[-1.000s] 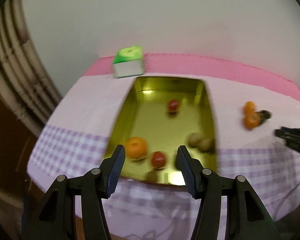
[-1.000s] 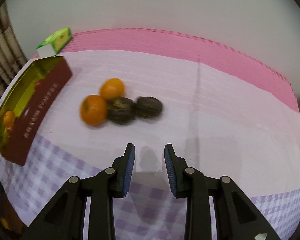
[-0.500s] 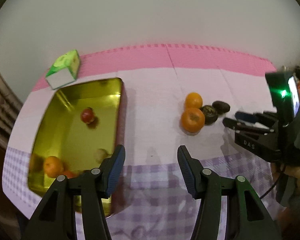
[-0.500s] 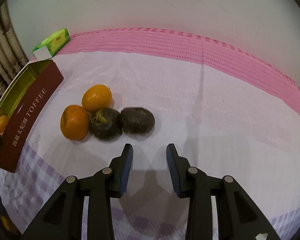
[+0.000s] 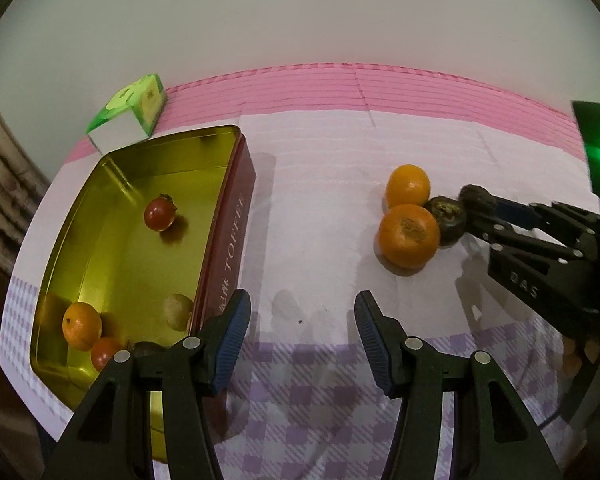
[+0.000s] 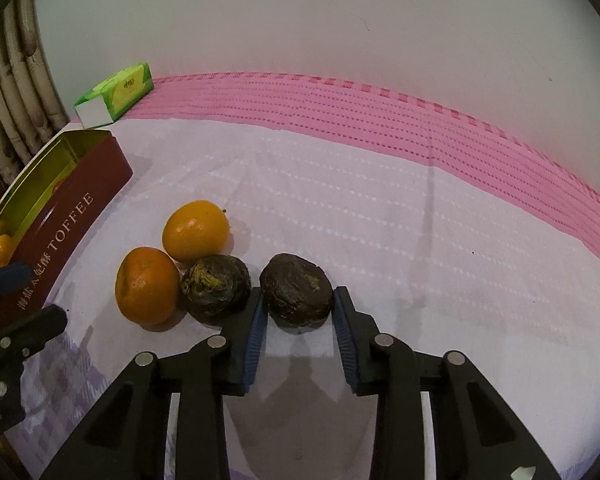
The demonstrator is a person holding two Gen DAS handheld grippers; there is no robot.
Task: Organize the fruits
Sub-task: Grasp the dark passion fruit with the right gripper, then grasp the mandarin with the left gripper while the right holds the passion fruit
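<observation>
Item: dark, wrinkled round fruit (image 6: 296, 290), brown-black with a yellowish scar, lay on the pale tablecloth (image 6: 380, 220) between the closing jaws of the right gripper (image 6: 298, 330), pads at its sides. A second dark fruit (image 6: 215, 289) and two oranges (image 6: 148, 285) sat just left.

Toffee tin (image 5: 228, 240), gold inside: two cherry tomatoes (image 5: 160, 213), one orange, a pale round fruit.

Left gripper (image 5: 302, 338): jaws spread, empty.
</observation>
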